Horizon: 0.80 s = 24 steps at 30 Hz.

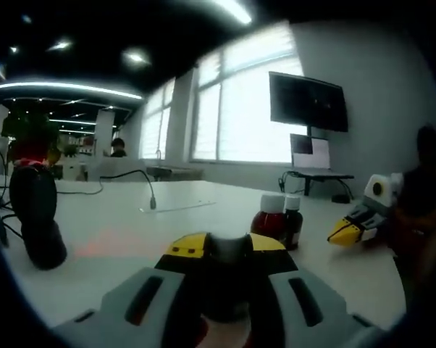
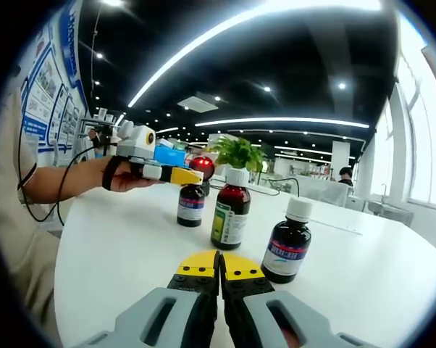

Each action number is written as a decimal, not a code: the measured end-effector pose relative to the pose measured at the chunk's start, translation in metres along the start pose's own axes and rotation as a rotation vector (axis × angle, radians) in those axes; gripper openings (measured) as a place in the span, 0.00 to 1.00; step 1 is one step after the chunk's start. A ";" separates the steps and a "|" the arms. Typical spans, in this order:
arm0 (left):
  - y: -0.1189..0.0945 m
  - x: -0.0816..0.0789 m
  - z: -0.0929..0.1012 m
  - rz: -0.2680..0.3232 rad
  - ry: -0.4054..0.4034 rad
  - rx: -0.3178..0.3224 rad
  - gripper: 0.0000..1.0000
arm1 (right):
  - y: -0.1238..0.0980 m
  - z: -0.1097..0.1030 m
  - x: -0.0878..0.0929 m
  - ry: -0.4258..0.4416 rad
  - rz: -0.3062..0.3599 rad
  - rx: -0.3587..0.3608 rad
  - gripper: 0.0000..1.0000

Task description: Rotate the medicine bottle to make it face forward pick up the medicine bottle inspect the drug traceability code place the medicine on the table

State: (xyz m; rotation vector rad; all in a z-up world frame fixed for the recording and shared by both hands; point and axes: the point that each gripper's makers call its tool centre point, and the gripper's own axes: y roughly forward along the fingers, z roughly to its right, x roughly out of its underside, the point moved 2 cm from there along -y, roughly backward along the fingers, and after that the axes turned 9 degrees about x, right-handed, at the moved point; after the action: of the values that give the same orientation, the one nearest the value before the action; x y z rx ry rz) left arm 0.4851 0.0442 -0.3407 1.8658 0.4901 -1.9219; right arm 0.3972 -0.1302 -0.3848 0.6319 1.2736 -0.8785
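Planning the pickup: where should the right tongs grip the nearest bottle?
Grip the white cap or the neck of the nearest medicine bottle, coming in level from the near side. It stands upright and apart from the other bottles, and gripping there leaves its label uncovered. The right tongs are shut now.

Open-plan office around a broad white table (image 2: 116, 254).

Through the left gripper view I am looking across the table at tall windows (image 1: 240, 109) that are letting in bright daylight, with a dark wall screen (image 1: 308, 101) hanging on the grey wall beside them and an open laptop (image 1: 310, 154) sitting on a low stand beneath it. Through the right gripper view I am seeing long light strips (image 2: 225, 36) glowing across a dark ceiling, posters (image 2: 55, 87) lining the left wall, a leafy green plant (image 2: 236, 152) standing beyond the table, and a white pillar (image 2: 340, 159) rising far back near a seated person (image 2: 346, 176).
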 end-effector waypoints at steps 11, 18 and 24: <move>0.002 0.000 -0.002 -0.014 0.024 0.078 0.11 | 0.000 0.000 0.000 0.000 0.001 0.001 0.00; 0.001 0.000 -0.004 -0.017 0.029 0.084 0.11 | 0.000 0.000 0.000 -0.002 0.001 0.002 0.00; 0.001 0.001 -0.004 -0.011 0.015 0.066 0.20 | 0.000 0.000 0.000 -0.002 0.001 0.002 0.00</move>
State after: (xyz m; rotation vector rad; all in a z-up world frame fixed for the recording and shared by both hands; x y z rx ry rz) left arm 0.4895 0.0453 -0.3420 1.9237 0.4486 -1.9546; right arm 0.3972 -0.1300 -0.3845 0.6329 1.2709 -0.8792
